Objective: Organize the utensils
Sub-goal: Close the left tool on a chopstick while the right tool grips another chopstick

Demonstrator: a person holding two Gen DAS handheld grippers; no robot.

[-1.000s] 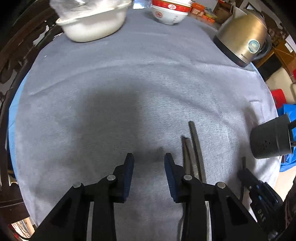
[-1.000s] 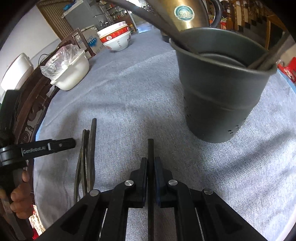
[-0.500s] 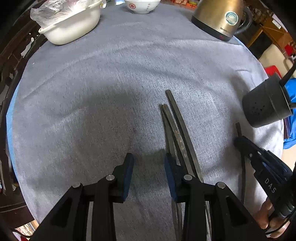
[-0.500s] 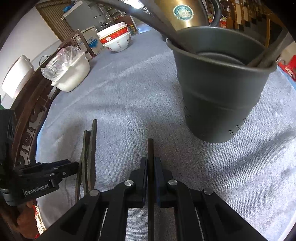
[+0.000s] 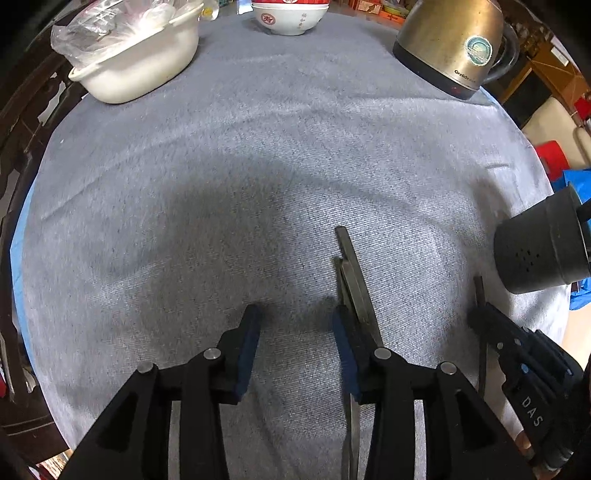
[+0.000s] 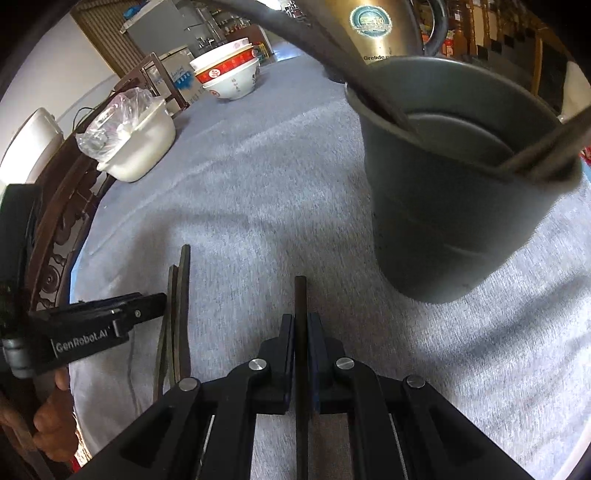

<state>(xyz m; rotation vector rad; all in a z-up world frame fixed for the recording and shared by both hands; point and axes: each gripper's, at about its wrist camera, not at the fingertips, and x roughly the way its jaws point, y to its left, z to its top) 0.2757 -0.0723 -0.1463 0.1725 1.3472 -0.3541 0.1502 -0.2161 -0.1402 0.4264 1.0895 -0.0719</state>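
Observation:
My left gripper (image 5: pixel 295 326) points down at the grey cloth. Its jaws are opening, with only cloth between them. A few dark flat utensil handles (image 5: pixel 354 273) lie together on the cloth, running under its right finger. In the right wrist view, the loose handles (image 6: pixel 181 291) are at the left, with the tip of a left gripper finger (image 6: pixel 147 308) against them. My right gripper (image 6: pixel 301 321) is shut on a single dark handle (image 6: pixel 300 295), just in front of the dark perforated utensil holder (image 6: pixel 443 221). The holder has several utensils standing in it.
A white basin (image 5: pixel 140 62) with a plastic bag sits at the far left. Stacked red-and-white bowls (image 5: pixel 290 18) and a brass-coloured kettle (image 5: pixel 450 40) stand at the back. A carved wooden chair (image 6: pixel 62 236) borders the table's left edge. The holder (image 5: pixel 535 251) stands near the right edge.
My left gripper has shifted over the cloth to the loose handles, and its jaws have widened a little. The right gripper has stayed still, shut on its handle.

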